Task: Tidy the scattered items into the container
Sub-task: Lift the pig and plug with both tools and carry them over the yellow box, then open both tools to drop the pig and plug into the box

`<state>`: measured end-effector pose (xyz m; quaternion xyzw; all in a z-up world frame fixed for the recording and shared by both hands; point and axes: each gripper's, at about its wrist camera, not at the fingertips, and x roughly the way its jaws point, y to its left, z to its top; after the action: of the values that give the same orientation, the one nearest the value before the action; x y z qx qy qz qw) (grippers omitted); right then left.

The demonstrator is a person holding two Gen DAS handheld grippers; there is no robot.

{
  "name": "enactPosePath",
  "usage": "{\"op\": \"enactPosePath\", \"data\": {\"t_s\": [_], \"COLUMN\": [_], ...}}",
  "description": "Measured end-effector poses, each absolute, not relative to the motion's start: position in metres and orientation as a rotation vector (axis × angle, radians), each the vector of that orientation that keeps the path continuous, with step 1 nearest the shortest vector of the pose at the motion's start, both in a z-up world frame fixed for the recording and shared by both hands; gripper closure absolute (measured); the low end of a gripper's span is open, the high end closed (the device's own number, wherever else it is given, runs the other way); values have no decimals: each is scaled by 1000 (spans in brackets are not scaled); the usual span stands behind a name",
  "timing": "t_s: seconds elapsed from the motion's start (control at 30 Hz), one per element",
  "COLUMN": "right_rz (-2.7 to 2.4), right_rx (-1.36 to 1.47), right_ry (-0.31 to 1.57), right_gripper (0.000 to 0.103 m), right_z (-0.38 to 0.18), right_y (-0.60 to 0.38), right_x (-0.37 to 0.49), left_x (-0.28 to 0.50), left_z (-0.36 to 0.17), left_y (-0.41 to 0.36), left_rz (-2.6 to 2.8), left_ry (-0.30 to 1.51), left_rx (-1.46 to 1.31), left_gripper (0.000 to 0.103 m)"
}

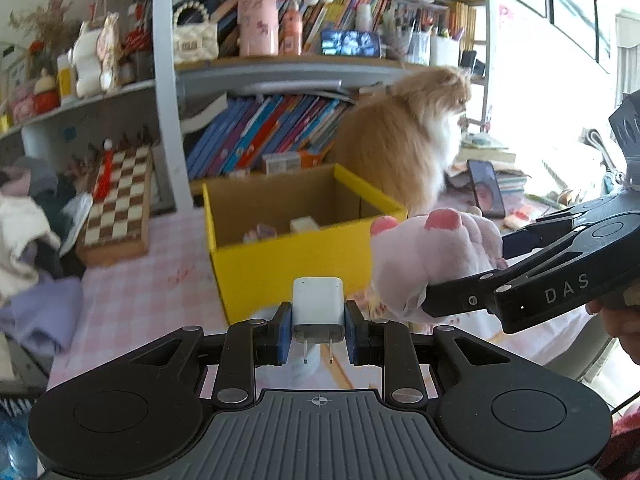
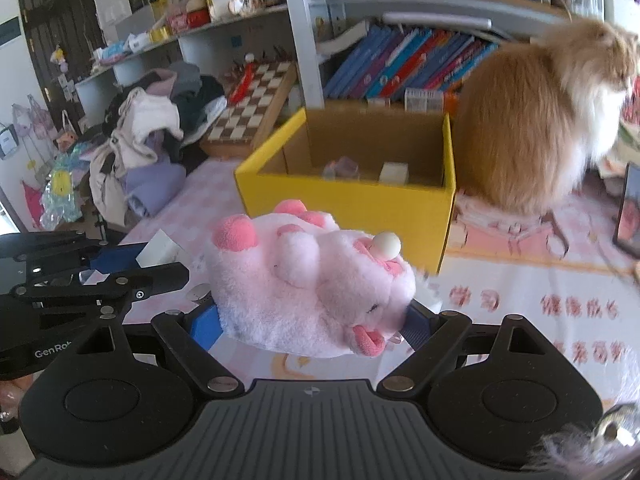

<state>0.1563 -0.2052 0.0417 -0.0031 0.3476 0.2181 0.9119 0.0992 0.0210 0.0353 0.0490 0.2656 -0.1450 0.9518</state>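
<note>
Careful: your left gripper (image 1: 318, 330) pinches the charger (image 1: 318, 308), your right gripper (image 2: 314, 324) clamps the plush toy (image 2: 304, 280); the cat (image 1: 404, 140) at two o'clock of the yellow box (image 1: 288, 272) could swat either.

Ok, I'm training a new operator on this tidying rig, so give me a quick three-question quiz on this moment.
1. True or false: the left gripper is shut on a white charger.
2. What does the right gripper hold? A) chessboard B) pink plush toy C) phone
3. What animal sits right behind the yellow box?

Key: 1 true; 2 B; 3 a fluffy orange and white cat.
</note>
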Motion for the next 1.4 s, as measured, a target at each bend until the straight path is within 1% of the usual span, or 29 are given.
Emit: {"op": "enactPosePath", "data": {"t_s": [0.23,0.73,1.03,1.4], "right_rz": [463,515,572,649], "right_rx": [-49,-178,-287,-457], "right_ry": [656,569,569,651], "right_gripper": [16,16,16,16], "right_z": [65,99,99,67], "right_y": [-211,-219,-212,-197], "right_x": [181,270,336,412], "left_x": [122,199,255,314], "left_z": [58,80,75,38], "left_y": [20,12,10,0], "left_rz": [-299,-285,-254,-220], "left_ry": [478,453,513,666], "left_rx": [125,163,158,201], "left_gripper": [78,78,78,78]}}
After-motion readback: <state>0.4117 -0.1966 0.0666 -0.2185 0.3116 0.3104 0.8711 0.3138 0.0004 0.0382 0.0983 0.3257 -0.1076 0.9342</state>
